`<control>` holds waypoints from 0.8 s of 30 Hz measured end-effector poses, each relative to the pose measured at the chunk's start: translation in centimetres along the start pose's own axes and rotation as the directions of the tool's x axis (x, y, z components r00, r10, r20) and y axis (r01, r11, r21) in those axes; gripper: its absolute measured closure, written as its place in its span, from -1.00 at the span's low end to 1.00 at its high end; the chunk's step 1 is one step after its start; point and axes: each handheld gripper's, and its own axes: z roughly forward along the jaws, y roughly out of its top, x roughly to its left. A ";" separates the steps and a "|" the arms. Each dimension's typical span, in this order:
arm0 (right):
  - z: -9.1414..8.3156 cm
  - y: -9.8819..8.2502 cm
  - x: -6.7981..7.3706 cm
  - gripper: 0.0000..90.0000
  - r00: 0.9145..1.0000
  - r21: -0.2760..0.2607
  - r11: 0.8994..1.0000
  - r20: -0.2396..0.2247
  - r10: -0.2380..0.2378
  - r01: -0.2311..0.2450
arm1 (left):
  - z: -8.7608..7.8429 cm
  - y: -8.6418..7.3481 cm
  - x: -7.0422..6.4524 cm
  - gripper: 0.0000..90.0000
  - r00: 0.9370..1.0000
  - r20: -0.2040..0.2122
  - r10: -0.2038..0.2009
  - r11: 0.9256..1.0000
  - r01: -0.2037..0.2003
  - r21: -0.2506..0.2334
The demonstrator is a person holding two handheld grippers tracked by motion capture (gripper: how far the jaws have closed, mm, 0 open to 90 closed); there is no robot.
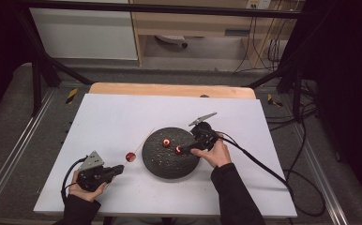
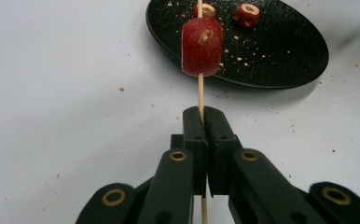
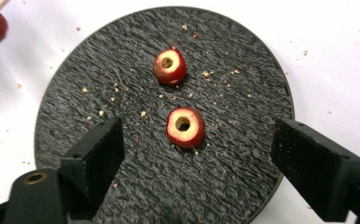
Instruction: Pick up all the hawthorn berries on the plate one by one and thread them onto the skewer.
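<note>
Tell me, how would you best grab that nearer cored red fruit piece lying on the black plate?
Probably from straight above, with the right gripper, whose open jaws already flank the nearer fruit piece. It lies flat on the black plate with its hole facing up, so pinch its rounded red sides, one pad on each, not the soft cored top.

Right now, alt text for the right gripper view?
Open right gripper hovers over a black plate, jaws flanking the nearer of two cored red fruit pieces; the other piece lies beyond it. Crumbs dot the plate.
</note>
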 end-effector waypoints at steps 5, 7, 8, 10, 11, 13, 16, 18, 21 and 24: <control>1.2 0.9 0.3 -0.42 1.000 0.050 0.999 -0.009 -0.010 0.010 | 0.1 0.0 -0.1 0.95 1.000 0.001 0.002 1.000 -0.002 0.002; 1.6 1.2 0.4 -0.33 1.000 0.068 0.997 -0.009 -0.020 0.021 | 0.1 0.0 -0.1 0.95 1.000 0.002 0.001 1.000 -0.001 0.003; 1.8 1.4 0.5 -0.29 1.000 0.077 0.997 -0.012 -0.020 0.021 | 0.2 0.0 -0.1 0.95 1.000 0.001 0.001 1.000 -0.001 0.003; 2.2 1.7 0.5 -0.22 1.000 0.090 0.996 -0.017 -0.015 0.017 | 0.2 0.0 -0.1 0.95 1.000 0.004 0.001 1.000 -0.001 0.004; 2.4 1.8 0.5 -0.18 1.000 0.100 0.995 -0.018 -0.014 0.016 | 0.2 -0.1 -0.1 0.95 1.000 0.003 0.001 1.000 -0.001 0.005; 2.9 1.9 0.4 -0.12 1.000 0.119 0.993 -0.020 -0.004 0.006 | 0.2 0.0 -0.1 0.95 1.000 0.006 0.002 1.000 -0.002 0.005; 3.5 2.0 0.2 -0.04 1.000 0.141 0.990 -0.022 0.005 -0.002 | 0.2 -0.1 -0.1 0.95 1.000 0.003 0.000 1.000 -0.001 0.007; 3.8 2.0 0.1 0.03 1.000 0.149 0.989 -0.023 0.009 -0.006 | 0.2 -0.1 0.0 0.95 1.000 0.003 -0.001 1.000 0.001 0.007; 4.2 1.9 0.0 0.10 1.000 0.170 0.985 -0.020 0.020 -0.016 | 0.3 -0.1 -0.1 0.95 1.000 0.003 -0.001 1.000 0.001 0.008; 4.5 1.8 0.0 0.18 0.999 0.181 0.983 -0.029 0.027 -0.021 | 0.3 -0.1 -0.1 0.95 1.000 0.002 -0.001 1.000 0.001 0.009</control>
